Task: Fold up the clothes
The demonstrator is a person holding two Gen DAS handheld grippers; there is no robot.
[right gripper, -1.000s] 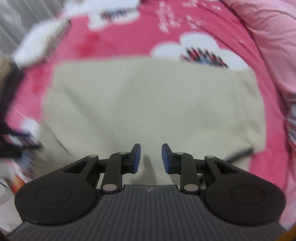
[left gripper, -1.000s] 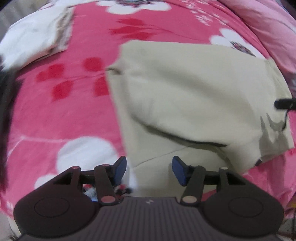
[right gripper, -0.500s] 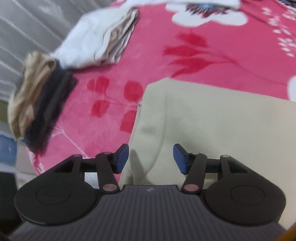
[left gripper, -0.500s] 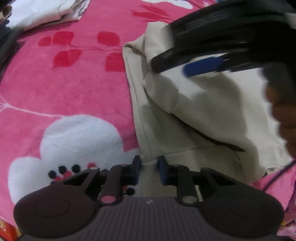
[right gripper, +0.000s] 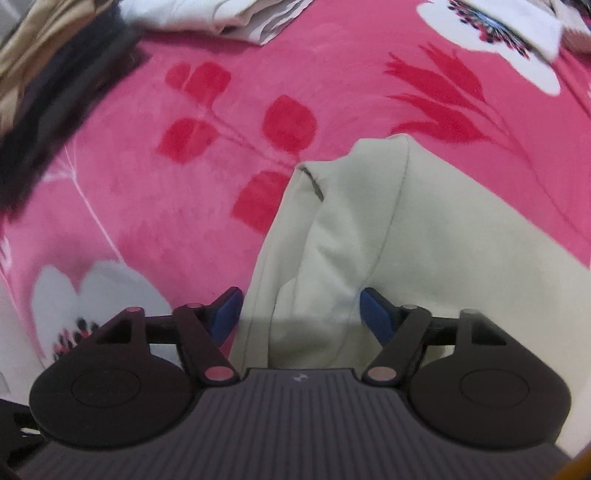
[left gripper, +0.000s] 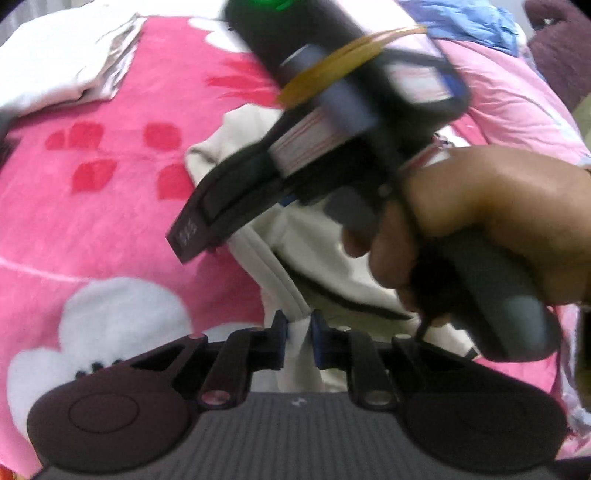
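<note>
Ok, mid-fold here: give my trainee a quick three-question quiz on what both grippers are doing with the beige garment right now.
1. True or false: the left gripper is shut on an edge of the beige garment.
2. Multiple choice: the right gripper is A) shut on the pink floral blanket, B) open with a bunched fold of the garment between its fingers, C) holding the folded white clothes.
3. Fill in: in the left wrist view, the hand holding the right gripper hangs above the ____.

Key: 1 true. 2 B. 3 beige garment.
</note>
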